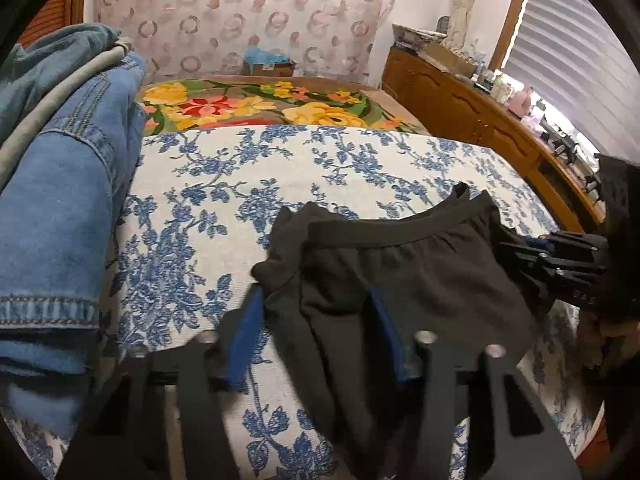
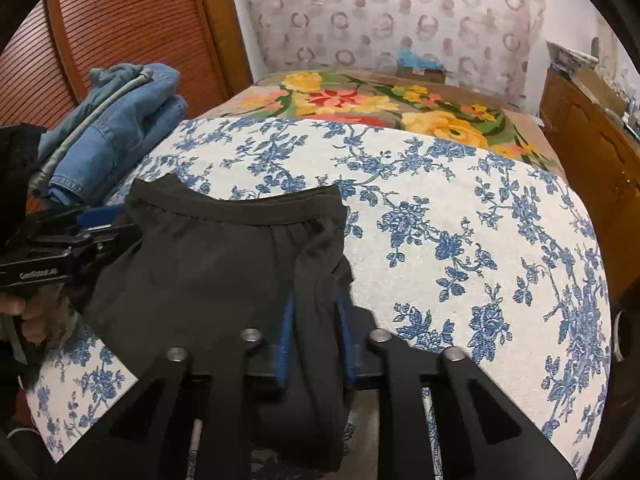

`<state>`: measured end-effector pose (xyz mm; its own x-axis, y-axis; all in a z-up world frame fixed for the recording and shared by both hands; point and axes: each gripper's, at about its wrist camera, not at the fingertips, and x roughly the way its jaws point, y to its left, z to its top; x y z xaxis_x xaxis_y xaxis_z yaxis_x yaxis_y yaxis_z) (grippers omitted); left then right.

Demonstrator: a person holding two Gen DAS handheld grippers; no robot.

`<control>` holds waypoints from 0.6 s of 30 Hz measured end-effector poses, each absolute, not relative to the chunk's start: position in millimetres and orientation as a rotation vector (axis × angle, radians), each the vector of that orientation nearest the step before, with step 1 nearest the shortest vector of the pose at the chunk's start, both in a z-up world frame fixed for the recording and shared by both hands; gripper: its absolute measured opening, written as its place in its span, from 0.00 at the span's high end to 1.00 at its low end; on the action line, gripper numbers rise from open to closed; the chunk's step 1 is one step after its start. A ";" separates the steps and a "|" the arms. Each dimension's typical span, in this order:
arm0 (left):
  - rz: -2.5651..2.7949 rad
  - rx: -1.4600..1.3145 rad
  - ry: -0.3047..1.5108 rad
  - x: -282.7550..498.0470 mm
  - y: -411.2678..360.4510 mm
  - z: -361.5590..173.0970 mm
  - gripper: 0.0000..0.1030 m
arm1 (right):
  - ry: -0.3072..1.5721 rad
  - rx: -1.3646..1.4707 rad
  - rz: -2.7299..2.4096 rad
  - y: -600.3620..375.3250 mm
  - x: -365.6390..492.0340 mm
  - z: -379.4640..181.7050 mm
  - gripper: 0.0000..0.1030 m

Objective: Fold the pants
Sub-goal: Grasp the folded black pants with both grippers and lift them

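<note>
Black pants [image 1: 416, 276] with an elastic waistband lie on the blue-flowered bed cover [image 1: 248, 184], waistband away from me. My left gripper [image 1: 316, 300] has its blue-padded jaws around a bunched edge of the pants at their left side. My right gripper [image 2: 316, 312] is shut on the pants' [image 2: 208, 264] right side edge. Each gripper shows in the other's view, the right one [image 1: 520, 252] at the pants' right edge, the left one [image 2: 108, 228] at their left edge.
A pile of folded blue jeans [image 1: 68, 184] sits at the bed's left side, also in the right wrist view [image 2: 116, 128]. A flowered blanket [image 1: 256, 108] lies beyond the cover. A wooden dresser [image 1: 480, 116] runs along the right. A louvred wooden door [image 2: 120, 28] stands left.
</note>
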<state>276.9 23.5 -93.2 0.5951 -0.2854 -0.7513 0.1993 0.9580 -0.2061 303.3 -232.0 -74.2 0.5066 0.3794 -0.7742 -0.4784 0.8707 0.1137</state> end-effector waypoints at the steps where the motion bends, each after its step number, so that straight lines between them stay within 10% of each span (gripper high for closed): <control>1: -0.297 -0.116 0.891 276.7 23.0 -93.0 0.66 | 0.900 -0.120 0.521 -231.7 303.2 -74.0 0.89; 6: -0.316 -0.140 0.858 271.7 24.2 -84.2 0.90 | 0.868 -0.109 0.527 -232.5 299.1 -67.0 0.92; 18: -0.320 -0.099 0.698 249.2 35.2 -21.1 0.93 | 0.683 -0.146 0.554 -211.4 286.2 -0.8 0.93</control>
<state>249.2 35.2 -21.1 0.7196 -0.3223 -0.6151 0.2565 0.9465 -0.1960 286.2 -211.4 -0.8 0.6380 0.4368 -0.6341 -0.5303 0.8464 0.0495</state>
